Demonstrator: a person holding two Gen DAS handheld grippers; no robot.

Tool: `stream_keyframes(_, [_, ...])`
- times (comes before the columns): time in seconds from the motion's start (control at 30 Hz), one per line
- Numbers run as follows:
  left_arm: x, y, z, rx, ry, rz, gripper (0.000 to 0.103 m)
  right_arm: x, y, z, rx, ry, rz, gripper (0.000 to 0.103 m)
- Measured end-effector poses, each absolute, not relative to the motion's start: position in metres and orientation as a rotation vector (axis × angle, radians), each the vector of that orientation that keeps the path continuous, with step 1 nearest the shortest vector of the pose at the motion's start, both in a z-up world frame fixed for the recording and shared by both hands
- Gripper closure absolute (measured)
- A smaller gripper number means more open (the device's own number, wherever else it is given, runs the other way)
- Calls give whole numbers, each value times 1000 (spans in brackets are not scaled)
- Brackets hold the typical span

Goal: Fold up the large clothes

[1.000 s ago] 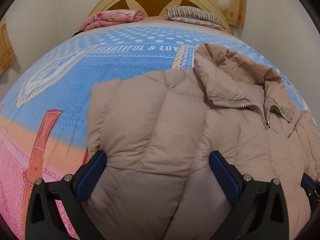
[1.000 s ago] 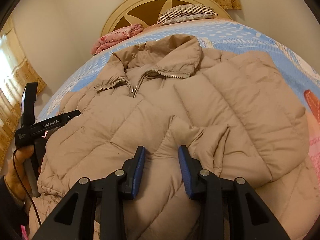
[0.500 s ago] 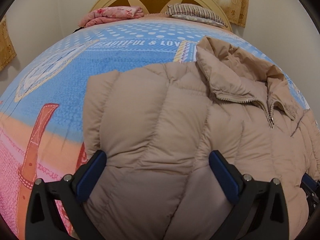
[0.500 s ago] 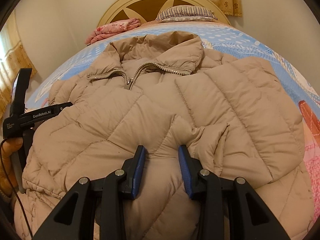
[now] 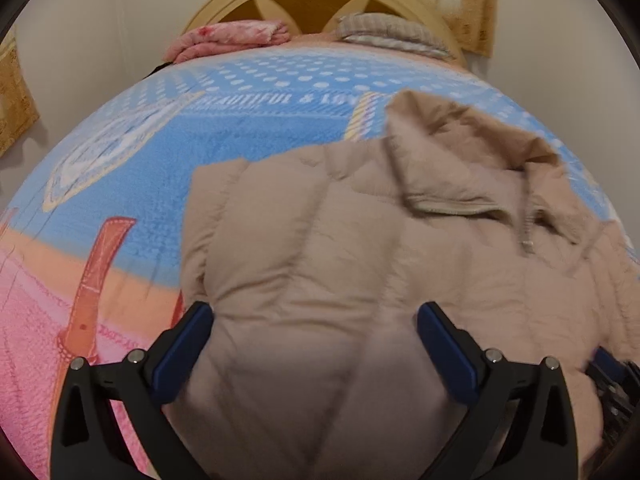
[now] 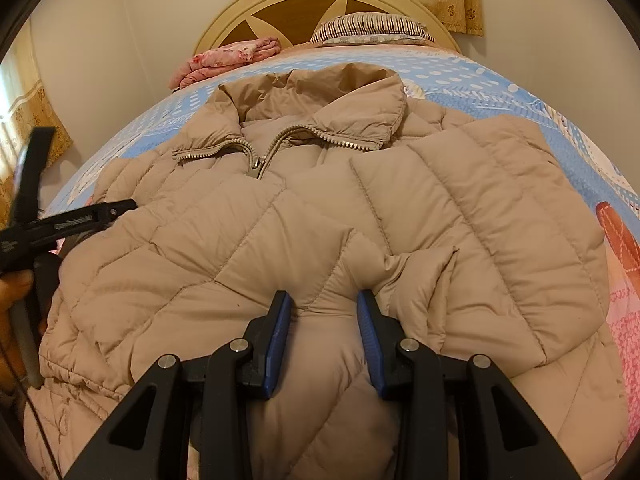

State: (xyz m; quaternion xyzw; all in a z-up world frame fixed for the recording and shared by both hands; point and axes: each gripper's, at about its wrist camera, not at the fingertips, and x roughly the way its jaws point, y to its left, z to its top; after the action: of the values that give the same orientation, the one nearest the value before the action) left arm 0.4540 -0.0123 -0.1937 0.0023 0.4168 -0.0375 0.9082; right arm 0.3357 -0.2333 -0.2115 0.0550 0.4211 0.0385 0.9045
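The left gripper (image 5: 314,330) stands wide over the jacket's (image 6: 320,216) folded sleeve, gripping nothing, likely ready to smooth it; the right gripper (image 6: 324,312) pinches a puffy ridge between narrow jaws, probably to fold it; the beige, quilted, soft jacket lies zip-up on the bed (image 5: 248,140), collar toward the headboard (image 6: 308,0).

Jacket (image 6: 280,240): matt quilted cloth, metal zip; headboard (image 6: 304,12): smooth wood.
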Motion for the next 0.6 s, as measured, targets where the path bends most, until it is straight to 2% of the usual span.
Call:
stream_keyframes(0.2, [418,-33,-169,49,788,-179,0,336,-234,-211,123,866,83,68])
stream_keyframes(0.37, [417,-55,-196,153,835,-187,0,335,-235,-211,129,865,85,67])
stream_keyframes(0.6, [425,-51,-213,135,884,-192,0,335,-236,-212,132,863,87,67])
